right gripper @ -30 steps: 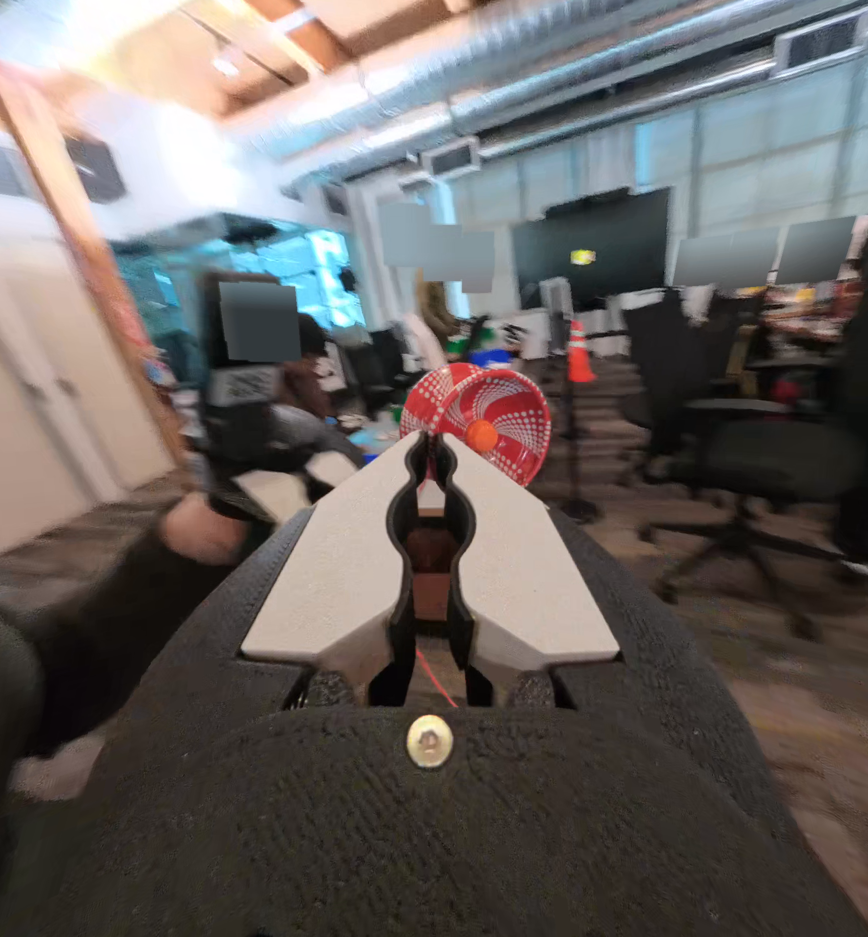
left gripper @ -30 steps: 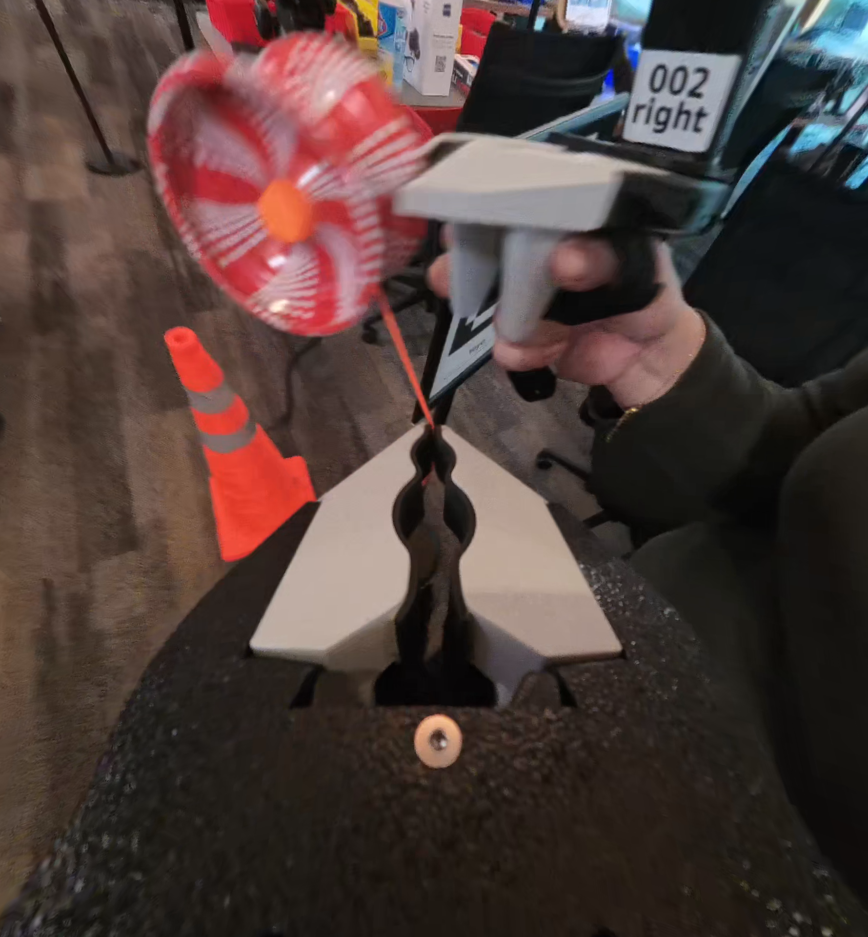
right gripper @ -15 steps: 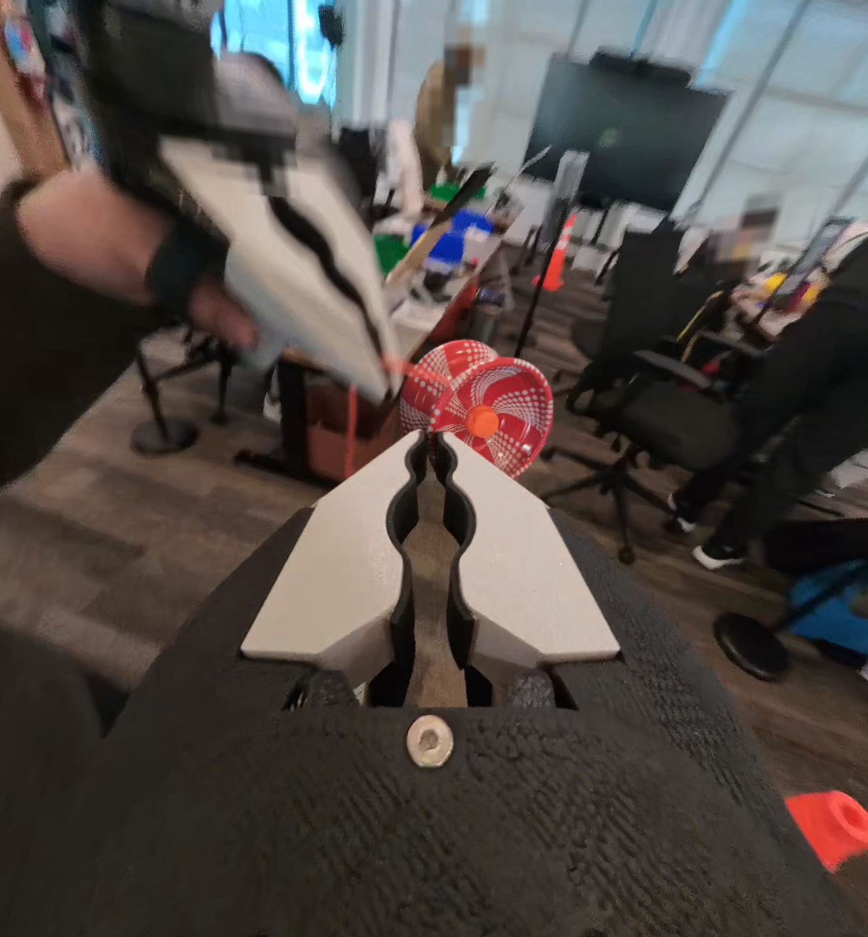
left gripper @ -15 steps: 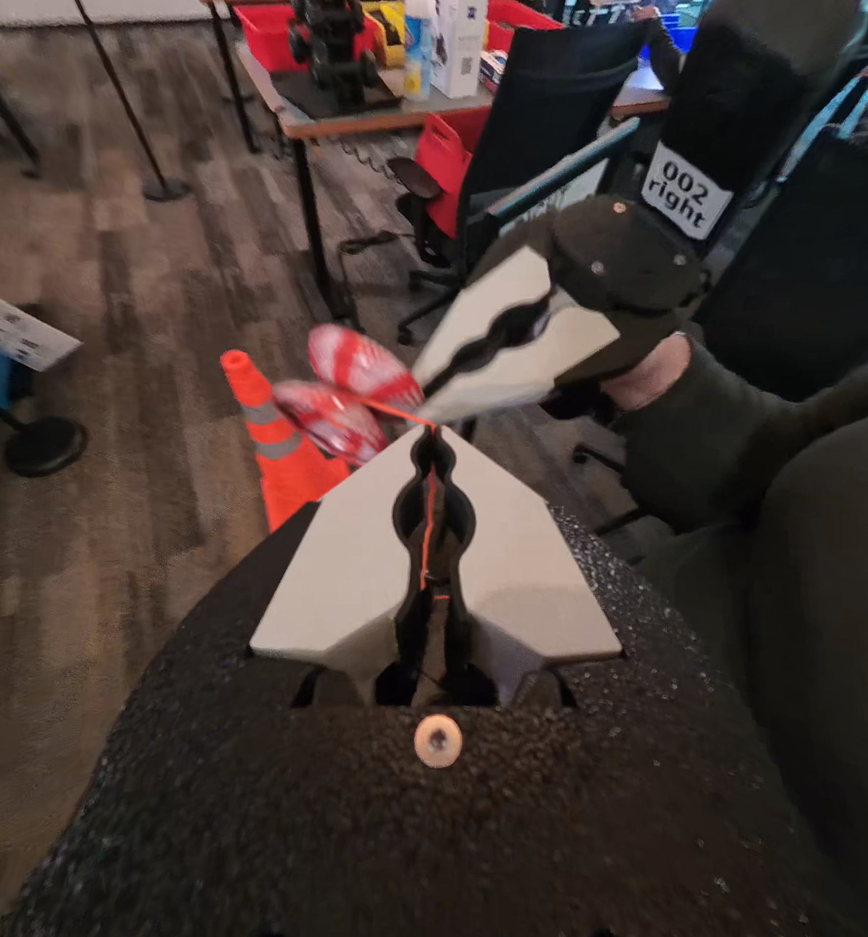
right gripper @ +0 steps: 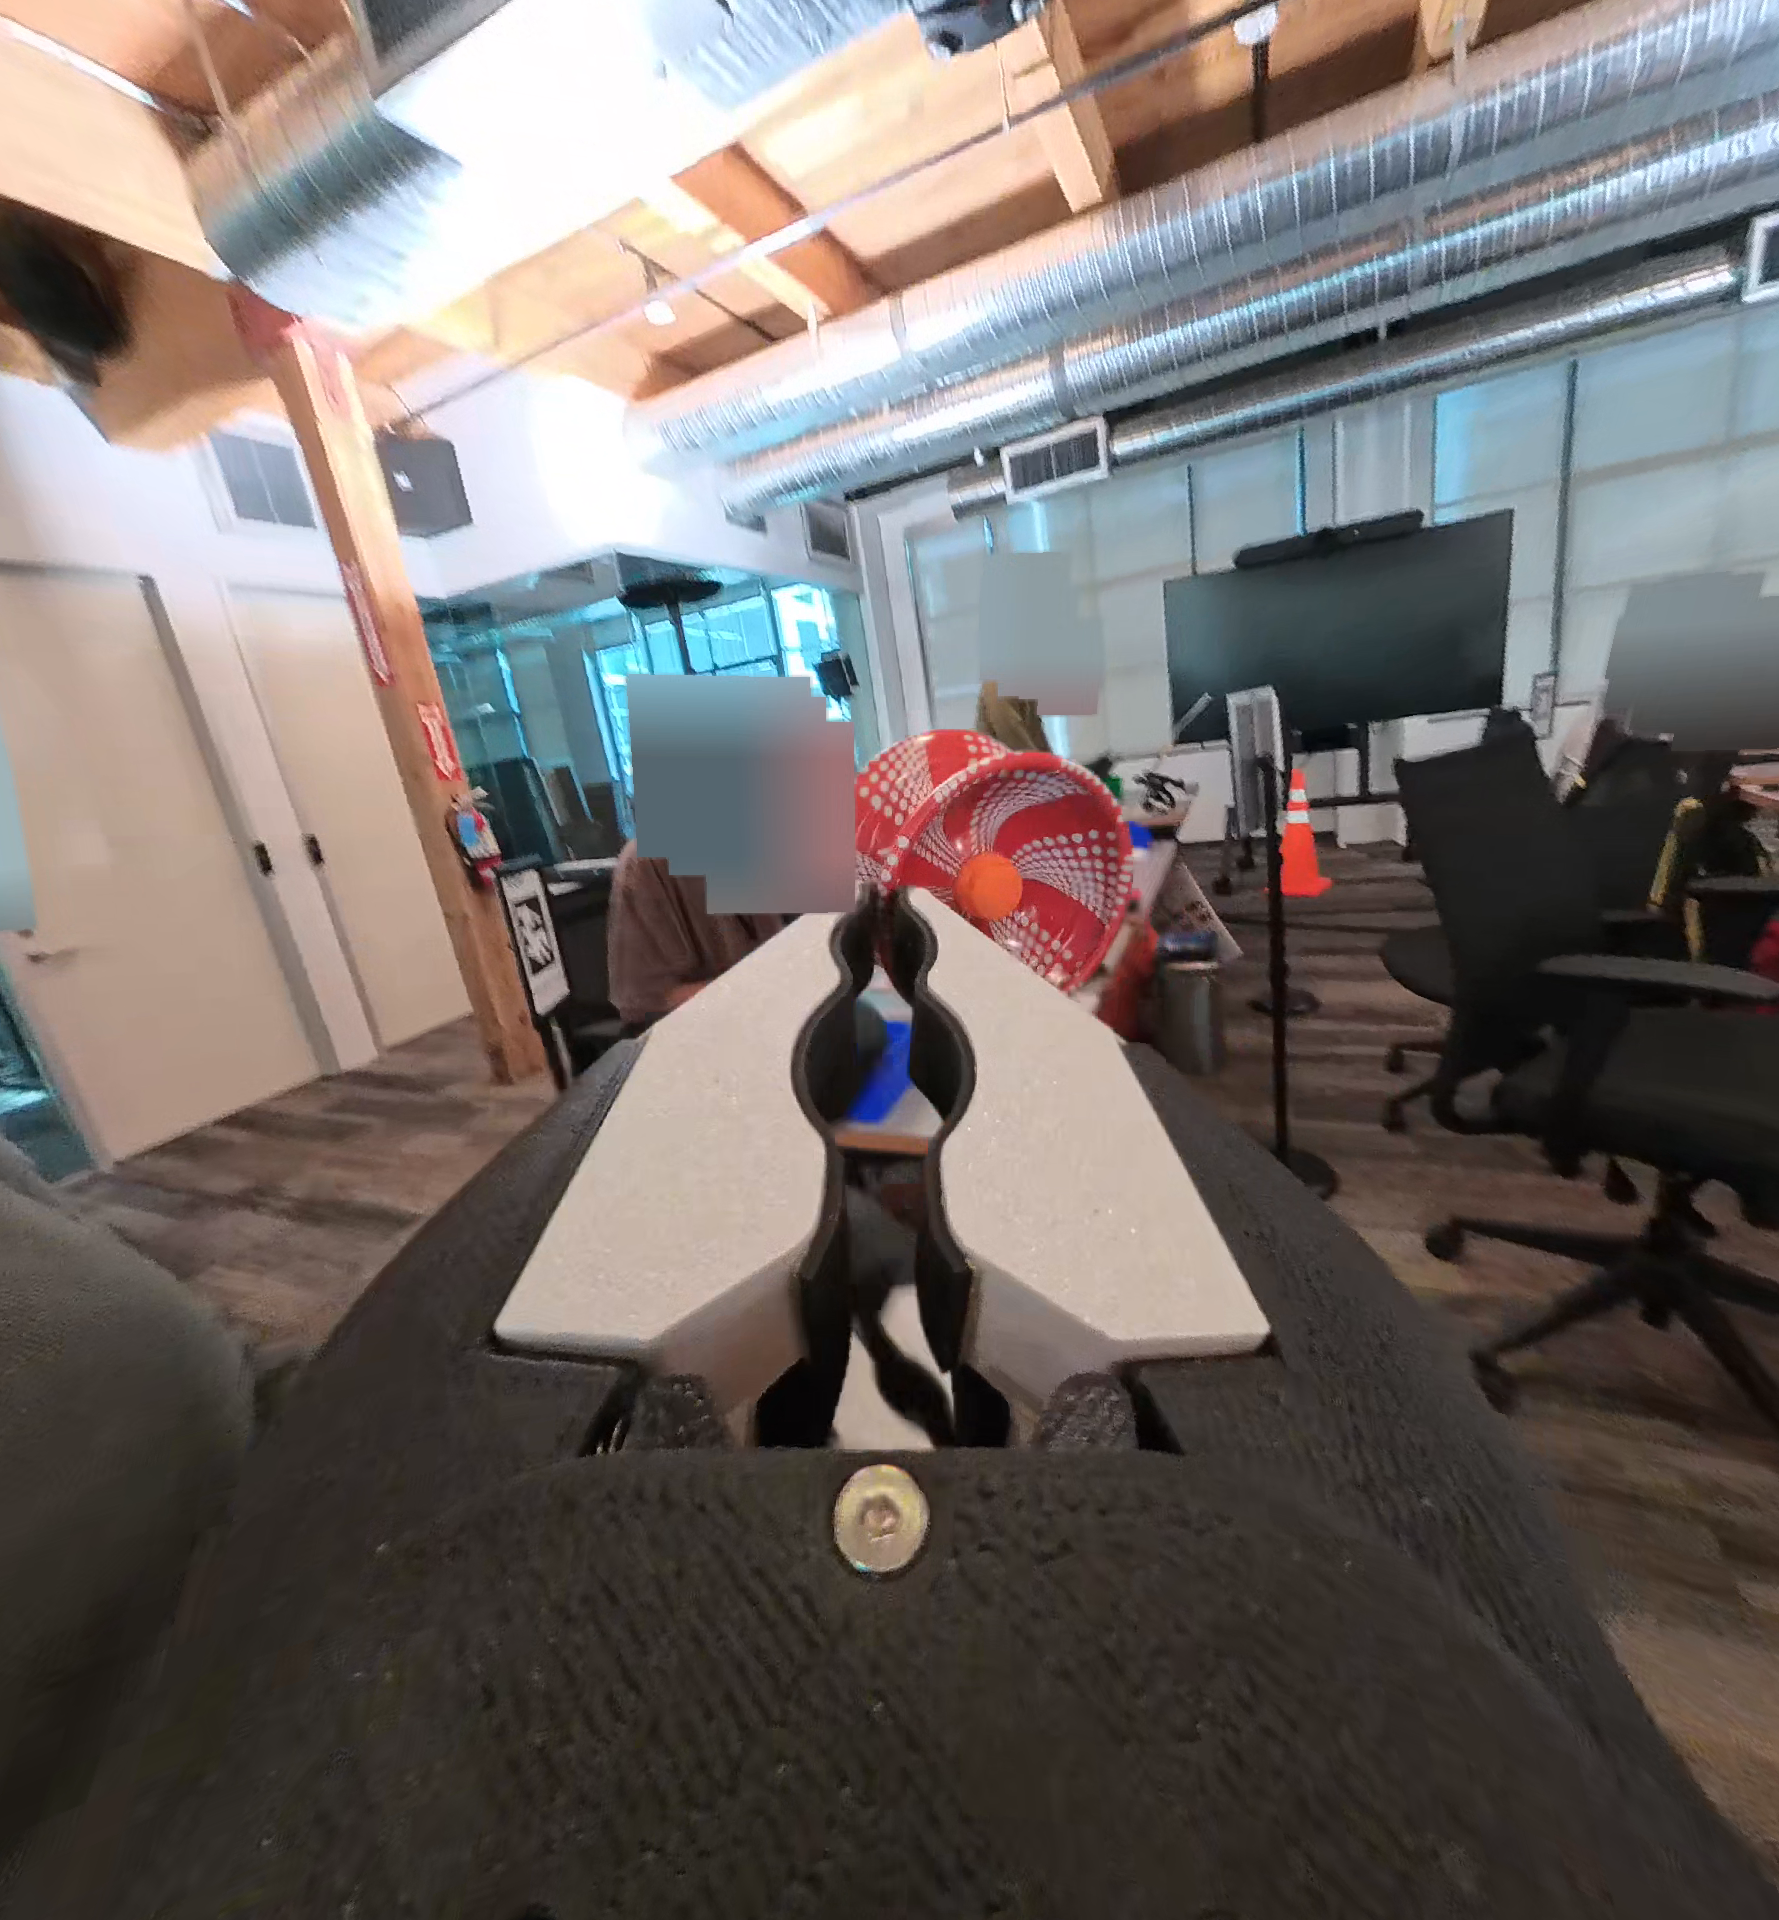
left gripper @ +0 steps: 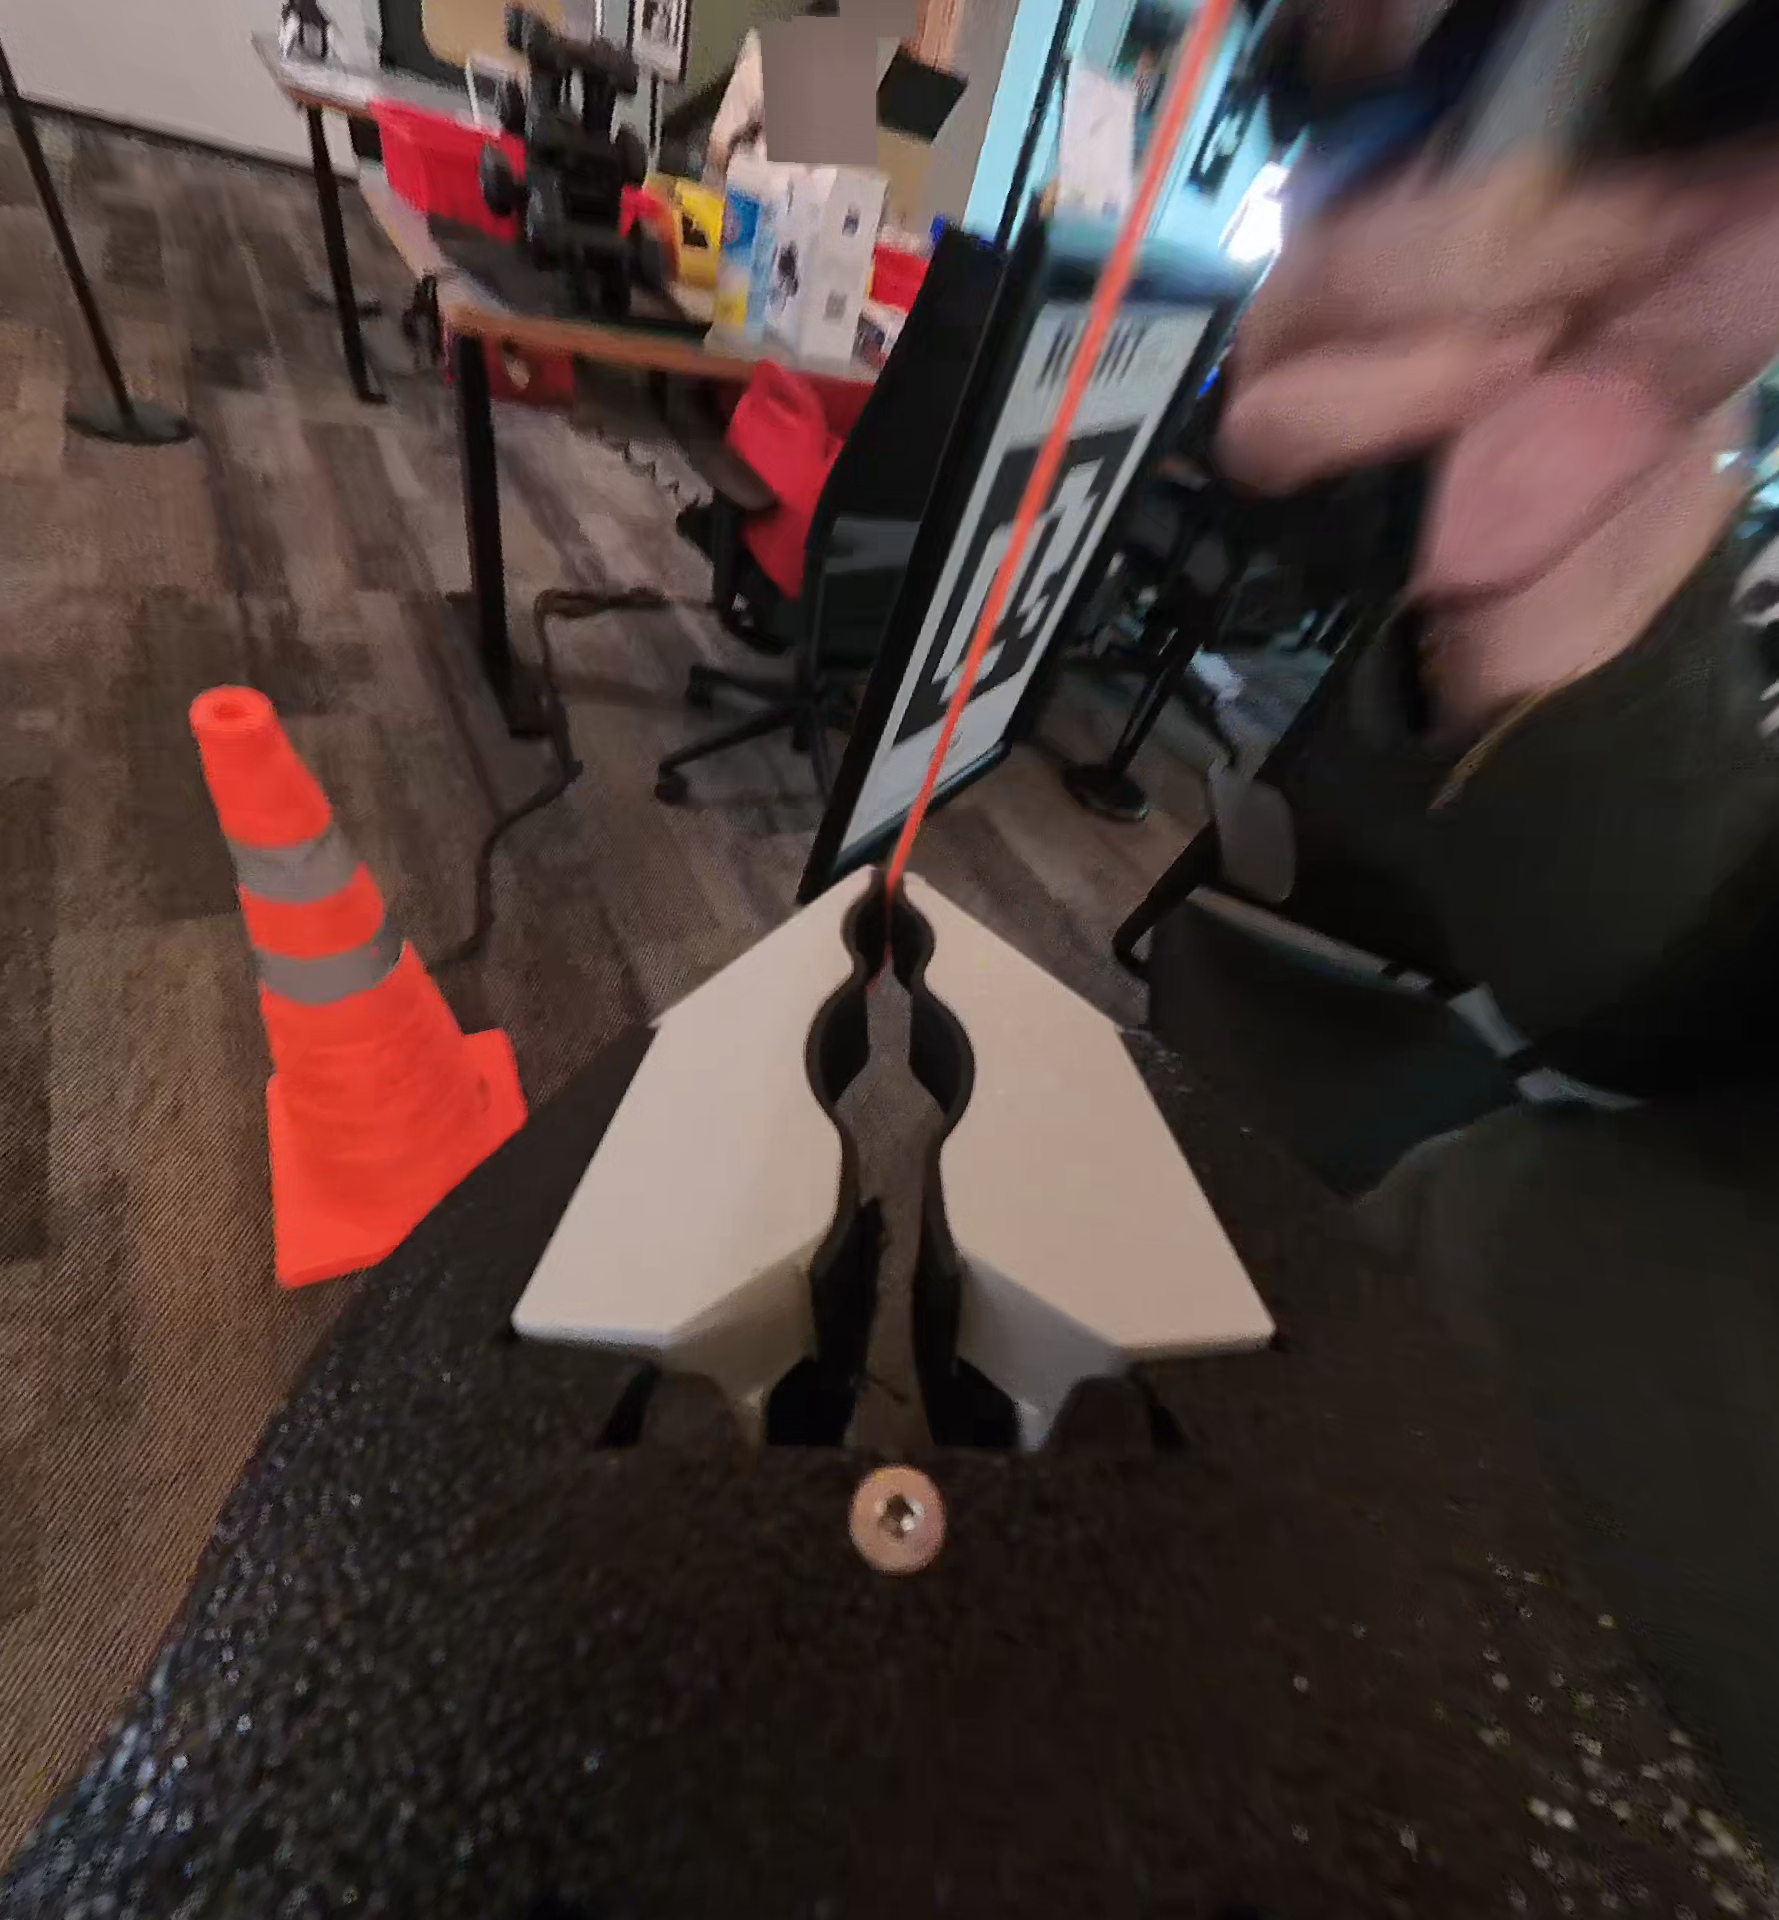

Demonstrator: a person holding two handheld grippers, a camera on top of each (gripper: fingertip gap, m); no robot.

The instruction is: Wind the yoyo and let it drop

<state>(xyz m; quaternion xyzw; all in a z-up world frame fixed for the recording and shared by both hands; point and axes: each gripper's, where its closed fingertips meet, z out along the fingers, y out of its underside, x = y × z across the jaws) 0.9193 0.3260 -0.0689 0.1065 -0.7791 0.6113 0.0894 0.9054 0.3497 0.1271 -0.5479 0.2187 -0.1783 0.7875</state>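
Winding is the step in hand: the left gripper (left gripper: 887, 914) pinches the orange string (left gripper: 1020, 499), which runs taut up past the blurred hand (left gripper: 1508, 374). Right gripper (right gripper: 887, 920) is clamped on the red-and-white yoyo (right gripper: 999, 862) at its tips; the next move probably calls for another turn before releasing the yoyo.

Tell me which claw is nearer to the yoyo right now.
Right. The right claw is shut on the yoyo at its tips. The left claw pinches only the orange string, which runs up out of frame.

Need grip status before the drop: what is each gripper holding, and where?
Left gripper: orange string, at its tips. Right gripper: red yoyo, apparently by its centre groove.
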